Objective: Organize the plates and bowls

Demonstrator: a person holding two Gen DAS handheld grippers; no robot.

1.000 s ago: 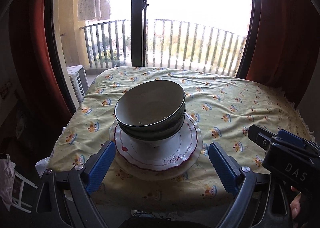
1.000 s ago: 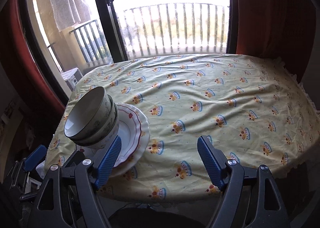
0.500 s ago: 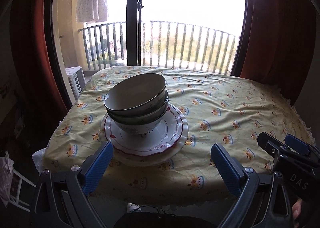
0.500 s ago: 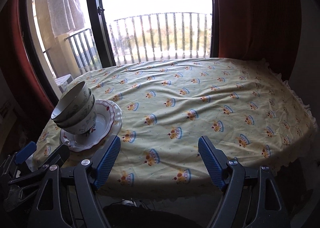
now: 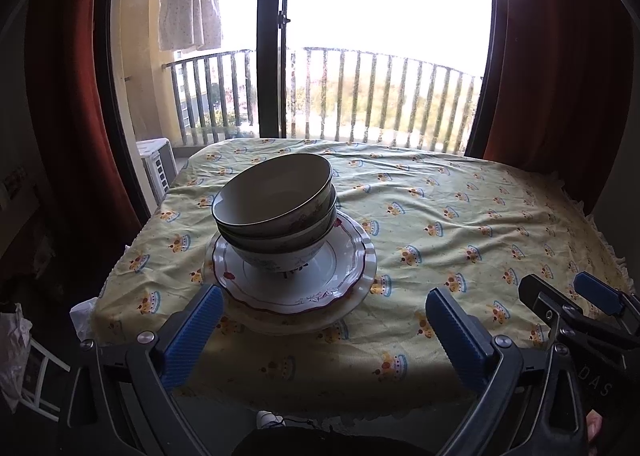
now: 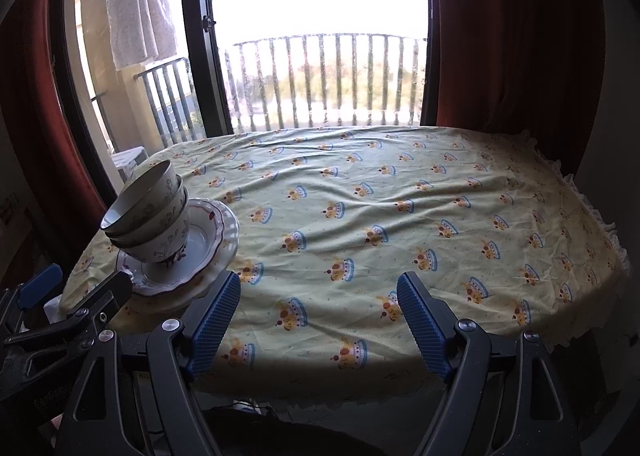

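Nested bowls [image 5: 276, 211] sit on stacked plates [image 5: 344, 256], tablecloth [image 5: 460, 232] beneath.

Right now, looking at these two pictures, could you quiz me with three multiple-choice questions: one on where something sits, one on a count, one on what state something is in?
1. Where do the bowls sit?
A. On the plates
B. On bare cloth at the table's middle
C. On the balcony floor

2. How many bowls are nested together?
A. One
B. Three
C. Six

3. How does the left gripper stand?
A. Shut on a bowl
C. Shut on a plate
B. Open, holding nothing

Answers:
1. A: the bowls rest on the stacked plates near the left near corner of the tablecloth.
2. B: the right wrist view shows three rims one inside another.
3. B: its blue fingers stand wide apart, short of the plates; the right gripper is open too.
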